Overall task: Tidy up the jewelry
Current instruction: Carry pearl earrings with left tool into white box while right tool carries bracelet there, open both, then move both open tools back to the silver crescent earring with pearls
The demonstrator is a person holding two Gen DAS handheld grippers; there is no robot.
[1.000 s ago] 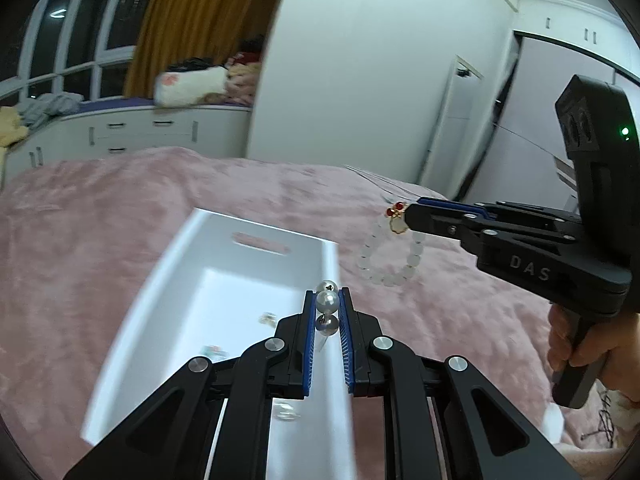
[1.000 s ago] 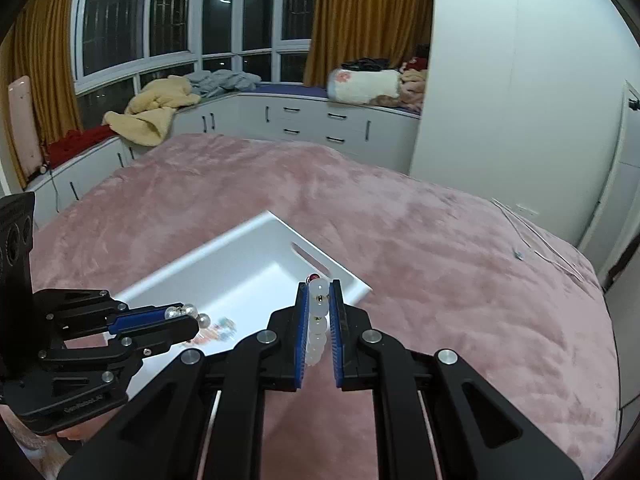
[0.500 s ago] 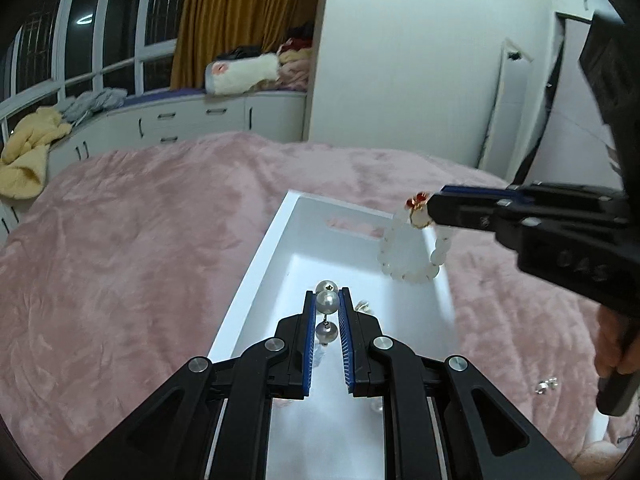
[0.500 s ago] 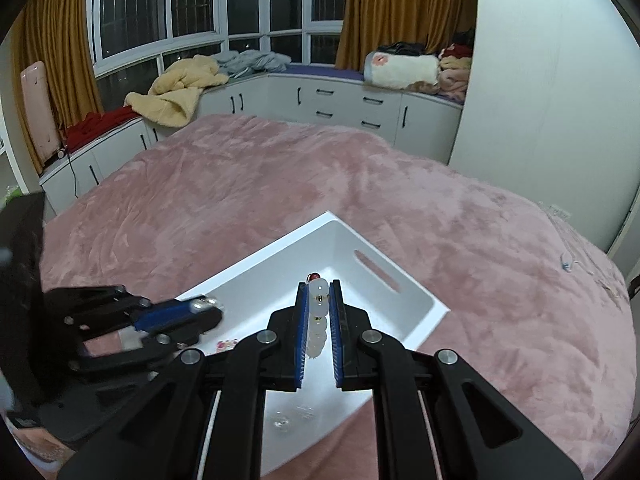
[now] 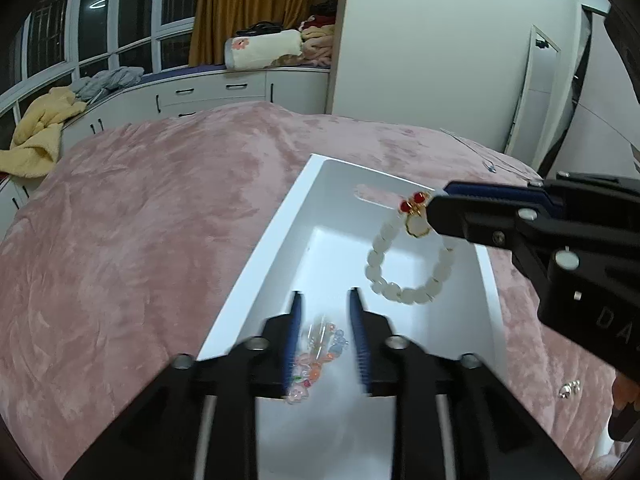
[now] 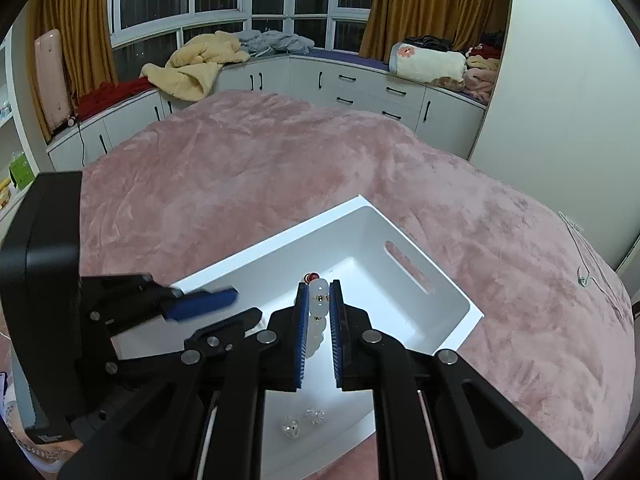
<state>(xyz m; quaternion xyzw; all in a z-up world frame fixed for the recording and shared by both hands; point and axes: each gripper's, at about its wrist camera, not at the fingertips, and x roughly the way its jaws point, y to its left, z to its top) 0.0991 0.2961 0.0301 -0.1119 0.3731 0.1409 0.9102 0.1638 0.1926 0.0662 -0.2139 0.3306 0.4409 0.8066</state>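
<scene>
A white tray [image 5: 256, 256] lies on the pink bed; it also shows in the right wrist view [image 6: 440, 280]. My left gripper [image 5: 325, 300] is open and empty above the tray, over a small heap of colourful beads [image 5: 316, 356]. My right gripper [image 6: 319, 292] is shut on a white bead bracelet [image 6: 318, 300] with red and gold charms. In the left wrist view the bracelet [image 5: 404, 268] hangs from the right gripper [image 5: 436, 204] over the tray's far end. The pearl piece is not visible.
Small clear charms [image 6: 304, 420] lie in the tray's near end. A silver piece [image 5: 570, 389] rests on the pink blanket right of the tray. A thin chain [image 6: 584, 276] lies on the bed far right. White cabinets [image 6: 360, 84] with piled clothes line the far wall.
My left gripper has opened and the pearl piece it held is gone from its fingers. My right gripper has carried the bracelet further over the tray.
</scene>
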